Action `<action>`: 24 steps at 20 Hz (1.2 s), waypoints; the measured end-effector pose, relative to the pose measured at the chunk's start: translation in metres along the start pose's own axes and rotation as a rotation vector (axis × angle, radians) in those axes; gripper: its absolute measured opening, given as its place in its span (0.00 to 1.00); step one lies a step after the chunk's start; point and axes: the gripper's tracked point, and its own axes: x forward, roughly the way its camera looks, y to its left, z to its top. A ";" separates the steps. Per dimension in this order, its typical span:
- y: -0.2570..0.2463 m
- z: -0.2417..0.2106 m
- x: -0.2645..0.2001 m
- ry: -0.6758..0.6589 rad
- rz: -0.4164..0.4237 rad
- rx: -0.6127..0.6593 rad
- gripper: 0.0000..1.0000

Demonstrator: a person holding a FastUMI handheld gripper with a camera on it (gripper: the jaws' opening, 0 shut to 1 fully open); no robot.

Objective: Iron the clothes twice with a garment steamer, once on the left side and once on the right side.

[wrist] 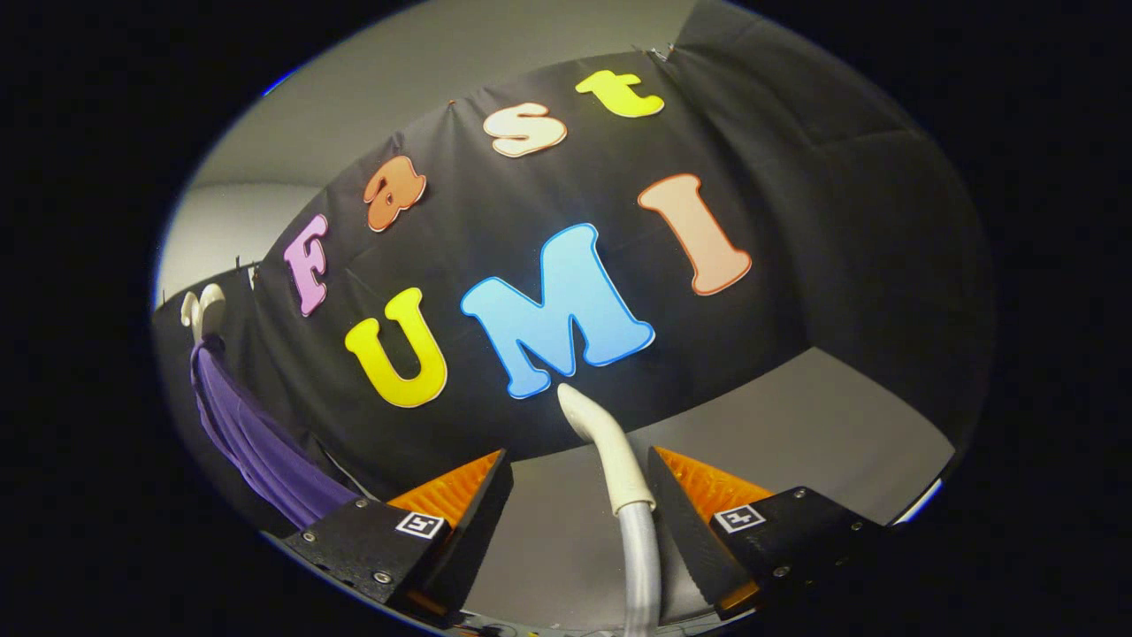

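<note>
Gripper [579, 482]: jaws spread wide apart, gripping nothing; each finger carries a small square marker tag. Garment steamer: cream-white nozzle [606, 442] with a curved neck, standing between the two fingers, close against the inner face of the right-hand one though contact cannot be confirmed; its tip rises just beyond the fingertips and leans toward the left-hand finger. Hose [641, 566]: pale grey, ribbed, joined to the base of the nozzle and running down between the fingers toward the camera. Clothes: one purple garment [252, 433], hanging in long folds well off to the side of the left-hand finger, beyond and above it, draped from a white hanger [205, 305] whose rounded top shows above the fabric; well apart from the steamer nozzle. Tabletop [796, 425]: plain grey surface lying under and ahead of the fingers, meeting the booth wall [796, 221] of black cloth beyond the nozzle. Above the cloth, a pale grey room wall [354, 106].
</note>
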 end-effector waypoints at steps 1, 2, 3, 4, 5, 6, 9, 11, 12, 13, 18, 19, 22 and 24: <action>-0.005 0.000 0.009 0.020 0.022 0.061 0.94; -0.009 0.001 0.018 0.044 0.043 0.118 0.94; -0.013 0.000 0.026 0.065 0.058 0.163 0.94; -0.019 -0.004 0.035 0.091 0.059 0.193 0.94; -0.026 -0.005 0.038 0.113 0.060 0.213 0.93; -0.034 -0.009 0.045 0.136 0.055 0.221 0.93; -0.055 -0.024 0.061 0.191 0.004 0.194 0.94; -0.057 -0.037 0.065 0.238 0.016 0.183 0.93; -0.055 -0.042 0.068 0.268 0.039 0.193 0.93; -0.052 -0.048 0.071 0.301 0.058 0.205 0.93; -0.043 -0.066 0.078 0.405 0.127 0.272 0.93; -0.044 -0.067 0.080 0.418 0.128 0.294 0.90; -0.044 -0.071 0.087 0.446 0.125 0.331 0.74; -0.044 -0.072 0.087 0.462 0.119 0.352 0.41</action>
